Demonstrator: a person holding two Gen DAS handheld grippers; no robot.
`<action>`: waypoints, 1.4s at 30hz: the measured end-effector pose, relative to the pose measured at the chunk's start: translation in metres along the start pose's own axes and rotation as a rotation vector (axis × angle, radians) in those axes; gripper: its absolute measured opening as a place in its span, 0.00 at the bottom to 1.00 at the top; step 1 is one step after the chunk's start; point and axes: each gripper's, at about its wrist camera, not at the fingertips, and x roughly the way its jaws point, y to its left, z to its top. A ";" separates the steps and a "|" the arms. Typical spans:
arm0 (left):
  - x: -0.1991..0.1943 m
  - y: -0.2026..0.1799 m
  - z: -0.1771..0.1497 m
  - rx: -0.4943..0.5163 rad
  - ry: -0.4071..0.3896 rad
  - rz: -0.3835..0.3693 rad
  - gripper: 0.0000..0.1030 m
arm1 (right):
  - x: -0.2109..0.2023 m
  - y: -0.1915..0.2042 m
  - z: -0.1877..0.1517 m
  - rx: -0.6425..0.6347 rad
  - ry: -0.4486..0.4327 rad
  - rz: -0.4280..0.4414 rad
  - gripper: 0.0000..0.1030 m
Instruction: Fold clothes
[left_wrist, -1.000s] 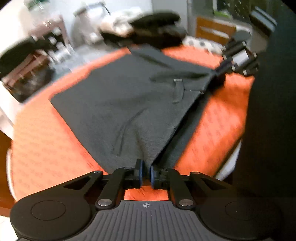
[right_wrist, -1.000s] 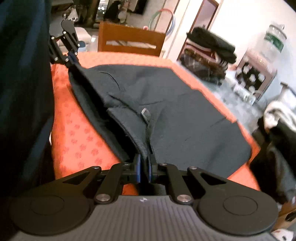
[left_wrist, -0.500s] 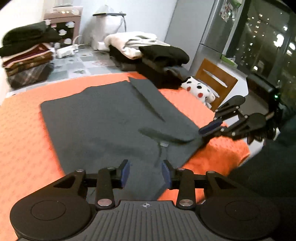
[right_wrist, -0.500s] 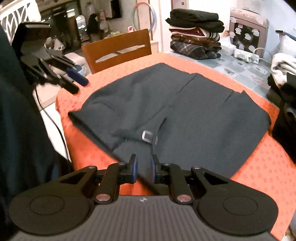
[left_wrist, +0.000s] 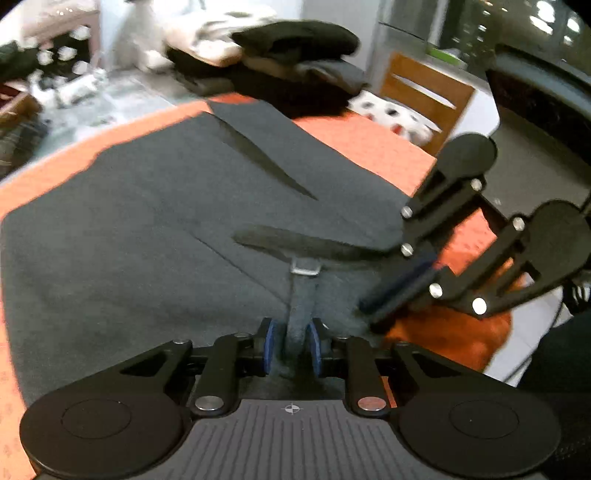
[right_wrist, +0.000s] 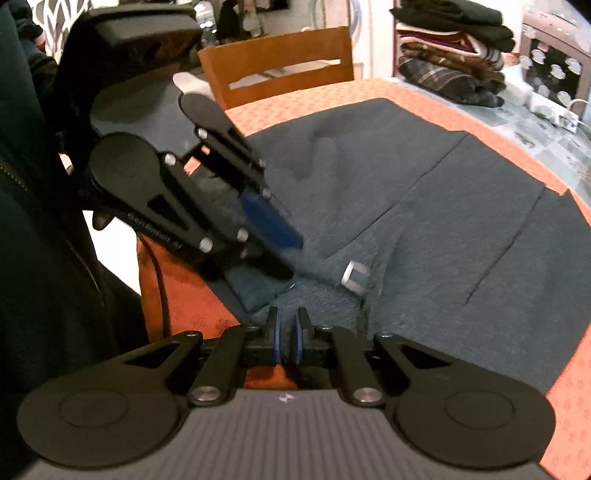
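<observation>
Dark grey trousers (left_wrist: 147, 229) lie spread flat on the orange tablecloth (left_wrist: 369, 144), their metal clasp (left_wrist: 304, 266) at the near edge. My left gripper (left_wrist: 291, 341) is shut on the strip of waistband just below the clasp. In the right wrist view the trousers (right_wrist: 443, 221) and clasp (right_wrist: 354, 277) show again. There my right gripper (right_wrist: 286, 341) is closed on the same near edge, with little fabric visible between its pads. The two grippers sit close together: the right gripper (left_wrist: 384, 299) shows beside the clasp in the left view, the left gripper (right_wrist: 280, 251) in the right view.
Folded clothes are stacked at the far side (left_wrist: 288, 44) and on a surface beyond the table (right_wrist: 454, 44). A wooden chair (right_wrist: 277, 62) stands behind the table. A person's dark clothing (right_wrist: 37, 258) fills the left of the right view. The table edge (right_wrist: 177, 288) is just below the grippers.
Half a second ago both grippers hung open above the flat trousers. Both have dropped to the near waistband edge by the clasp, moved toward each other, and closed.
</observation>
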 end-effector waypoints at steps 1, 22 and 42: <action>-0.004 0.002 -0.001 -0.023 -0.014 0.017 0.21 | 0.001 -0.001 0.001 -0.010 0.004 0.004 0.10; -0.026 0.025 -0.025 -0.325 -0.105 0.022 0.43 | 0.031 0.007 0.040 -0.383 0.130 0.107 0.16; 0.009 0.067 0.034 -0.270 0.034 -0.105 0.61 | 0.022 -0.008 0.038 -0.243 0.172 0.136 0.09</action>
